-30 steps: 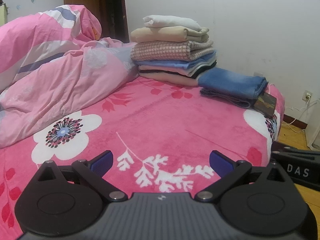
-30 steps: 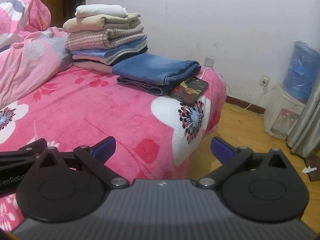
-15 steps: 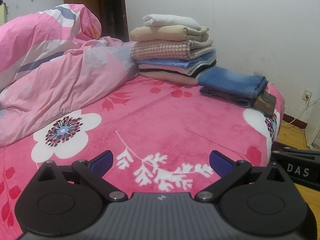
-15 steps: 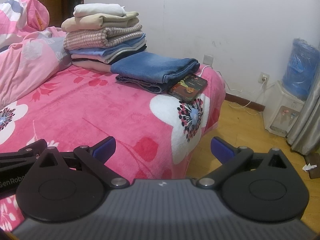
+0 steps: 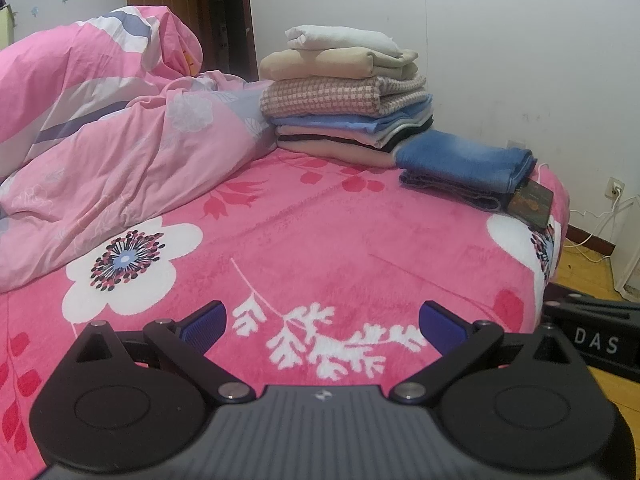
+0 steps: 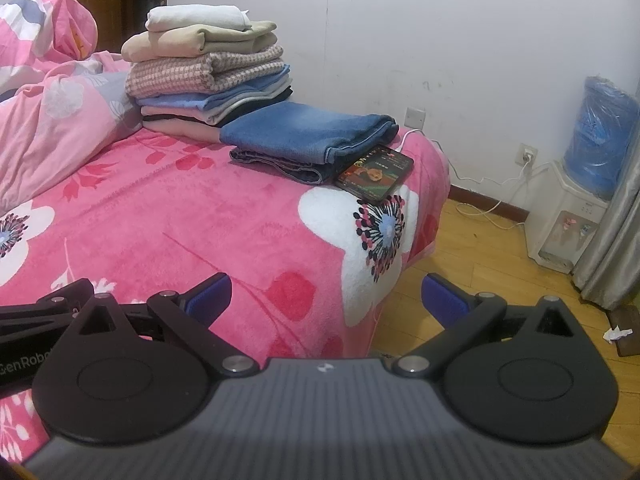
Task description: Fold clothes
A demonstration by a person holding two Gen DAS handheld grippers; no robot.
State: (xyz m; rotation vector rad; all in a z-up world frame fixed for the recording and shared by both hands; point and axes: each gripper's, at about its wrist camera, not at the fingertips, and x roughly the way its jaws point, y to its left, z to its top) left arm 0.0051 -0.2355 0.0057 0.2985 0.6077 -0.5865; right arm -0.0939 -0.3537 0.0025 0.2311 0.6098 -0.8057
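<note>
Left wrist view: looked out over the pink flower blanket [image 5: 320,240] on the bed. Found the left gripper [image 5: 322,316] low over the near edge, jaws spread wide, with nothing between the blue pads. Saw the same in the right wrist view for the right gripper [image 6: 326,294]: wide open, empty, hanging over the corner of the bed and partly above the wood floor. Spotted the clothes at the far end, by the white wall: a tall stack of folded clothes [image 5: 344,96], and the folded jeans [image 5: 464,160] just beside it, touching its bottom layers. Noticed a phone [image 5: 532,204] lying right next to the jeans, near the edge of the bed, and a big crumpled quilt [image 5: 100,140] on the left side. Found no loose, unfolded piece anywhere in sight, so guessed at folding nearly done, or at a next piece waiting somewhere out of view. Seemed best to keep both grippers open, bring any next piece to the bare middle of the blanket, spread it flat, and pinch only the cloth corners. Seemed wise too to stay clear of the phone, so close to the edge, and to set things on the stack softly, tall enough to tip.
</note>
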